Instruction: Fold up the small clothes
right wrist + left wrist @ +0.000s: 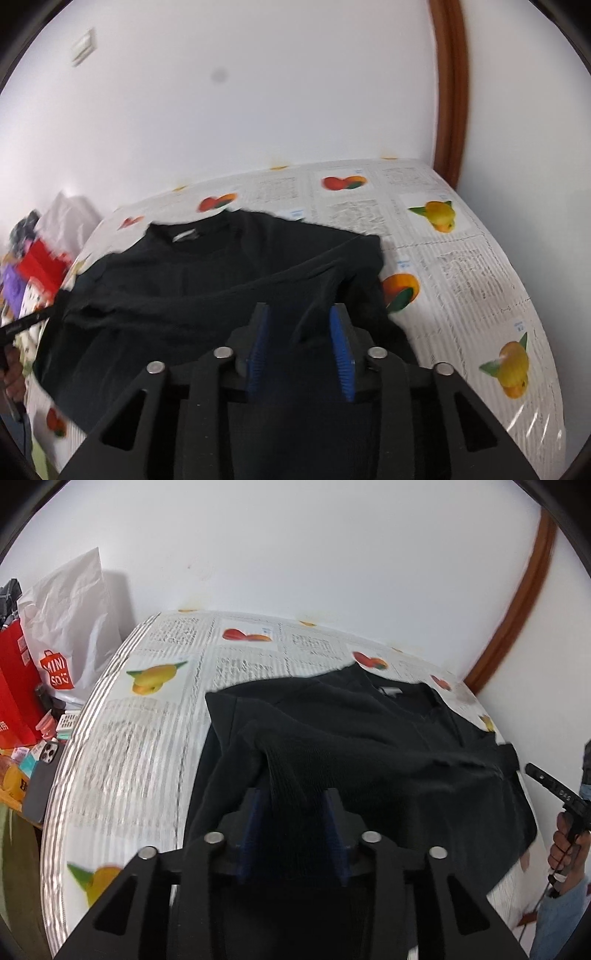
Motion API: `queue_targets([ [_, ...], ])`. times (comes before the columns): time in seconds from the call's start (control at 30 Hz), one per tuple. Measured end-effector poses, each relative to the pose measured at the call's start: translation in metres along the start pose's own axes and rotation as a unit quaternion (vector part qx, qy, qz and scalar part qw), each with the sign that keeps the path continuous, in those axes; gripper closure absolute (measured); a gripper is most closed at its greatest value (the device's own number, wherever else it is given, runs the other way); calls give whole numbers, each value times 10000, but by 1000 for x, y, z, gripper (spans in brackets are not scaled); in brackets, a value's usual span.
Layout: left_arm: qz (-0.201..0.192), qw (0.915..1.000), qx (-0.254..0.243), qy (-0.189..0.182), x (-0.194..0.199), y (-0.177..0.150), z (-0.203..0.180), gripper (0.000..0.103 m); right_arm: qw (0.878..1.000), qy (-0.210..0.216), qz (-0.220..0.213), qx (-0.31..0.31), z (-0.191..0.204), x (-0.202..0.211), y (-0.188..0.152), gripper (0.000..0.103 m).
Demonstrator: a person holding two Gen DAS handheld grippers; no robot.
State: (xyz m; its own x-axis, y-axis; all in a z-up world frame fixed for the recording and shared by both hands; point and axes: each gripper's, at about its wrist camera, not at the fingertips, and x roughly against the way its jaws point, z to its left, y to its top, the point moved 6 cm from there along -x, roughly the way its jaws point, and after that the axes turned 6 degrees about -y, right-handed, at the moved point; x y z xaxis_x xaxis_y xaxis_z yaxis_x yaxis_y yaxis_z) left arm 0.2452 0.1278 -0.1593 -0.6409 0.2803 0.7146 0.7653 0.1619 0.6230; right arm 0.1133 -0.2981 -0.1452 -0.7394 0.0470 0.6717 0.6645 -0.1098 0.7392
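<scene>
A black long-sleeved top (pixel 369 746) lies on a table covered with a fruit-print cloth (pixel 147 720), collar toward the wall. My left gripper (pixel 293 801) is shut on a ribbed part of the top, which rises taut between its blue pads. In the right wrist view the same top (pixel 184 280) spreads to the left. My right gripper (pixel 299 321) has black fabric between its blue pads (pixel 341 354) and looks shut on the top. The right gripper also shows at the right edge of the left wrist view (pixel 554 790), held by a hand.
A white Miniso bag (pixel 70 627), a red bag (pixel 14 686), a phone (pixel 42 771) and small items sit left of the table. A white wall stands behind. A brown door frame (pixel 448 92) rises at the table's far right corner.
</scene>
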Motion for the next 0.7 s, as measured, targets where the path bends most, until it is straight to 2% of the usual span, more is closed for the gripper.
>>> queue_targets([
  [0.1, 170, 9990, 17, -407, 4, -16, -11, 56, 9987, 298, 350, 229, 20, -7, -21, 68],
  [0.17, 339, 9980, -65, -527, -5, -22, -24, 56, 9975, 324, 492, 382, 31, -19, -31, 68],
  [0.27, 534, 9974, -420, -255, -32, -22, -40, 56, 9961, 250, 725, 436, 41, -45, -38, 68],
  [0.3, 656, 9966, -499, -47, -46, -22, -42, 56, 9955, 189, 842, 402, 43, -56, -39, 68],
  [0.33, 604, 9965, -559, 145, -52, -19, -42, 56, 9952, 81, 892, 385, 43, -63, -38, 68],
  [0.4, 350, 9952, -778, 476, -61, -9, -43, 56, 9966, -34, 726, 385, 46, -68, -30, 68],
  [0.53, 151, 9953, -623, 719, -73, 20, -31, 56, 9981, -161, 515, 295, 43, -78, -5, 68],
  [0.7, 181, 9971, -298, 681, -85, 50, -11, 56, 9978, -444, 423, 254, 34, -105, 33, 69],
])
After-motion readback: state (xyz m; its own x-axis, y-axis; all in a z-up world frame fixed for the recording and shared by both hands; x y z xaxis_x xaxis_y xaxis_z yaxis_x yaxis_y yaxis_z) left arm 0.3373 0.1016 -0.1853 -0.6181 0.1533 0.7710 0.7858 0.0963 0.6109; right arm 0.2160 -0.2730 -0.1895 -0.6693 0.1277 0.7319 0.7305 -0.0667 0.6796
